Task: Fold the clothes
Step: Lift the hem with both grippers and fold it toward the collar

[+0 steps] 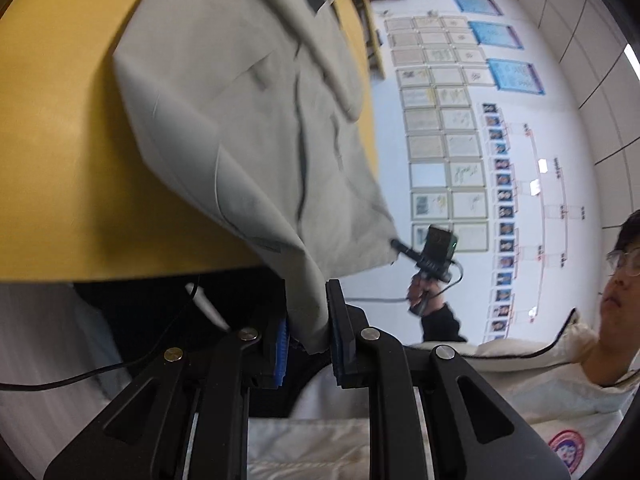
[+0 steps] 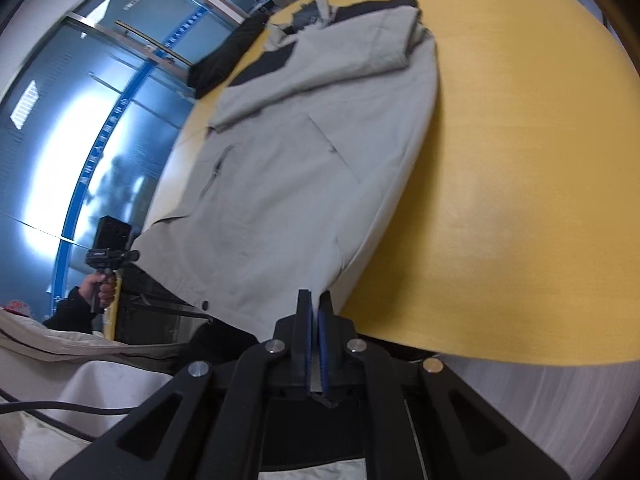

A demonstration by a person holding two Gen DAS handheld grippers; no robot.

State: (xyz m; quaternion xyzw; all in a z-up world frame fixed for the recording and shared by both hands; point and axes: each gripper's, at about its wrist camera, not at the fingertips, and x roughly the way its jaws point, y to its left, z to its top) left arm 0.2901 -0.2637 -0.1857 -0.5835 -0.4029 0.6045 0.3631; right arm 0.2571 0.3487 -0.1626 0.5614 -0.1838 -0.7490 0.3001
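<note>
Grey jacket (image 2: 304, 168): spread on the yellow table (image 2: 520, 184), sleeves folded in, hem lifted off the near edge.
Left gripper (image 1: 308, 312): clenched on one hem corner.
Right gripper (image 2: 315, 304): clenched on the other.
Risk: uneven pull could skew the fold; thin grip may slip; sleeves may slide loose.

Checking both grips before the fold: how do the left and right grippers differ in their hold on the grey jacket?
The left gripper stands wider, a thick bunch of the grey jacket's hem between its pads; the right gripper is nearly closed on a thin edge. The left holds the hem corner off the yellow table, the right at its rim. Both are clamped on the hem.
</note>
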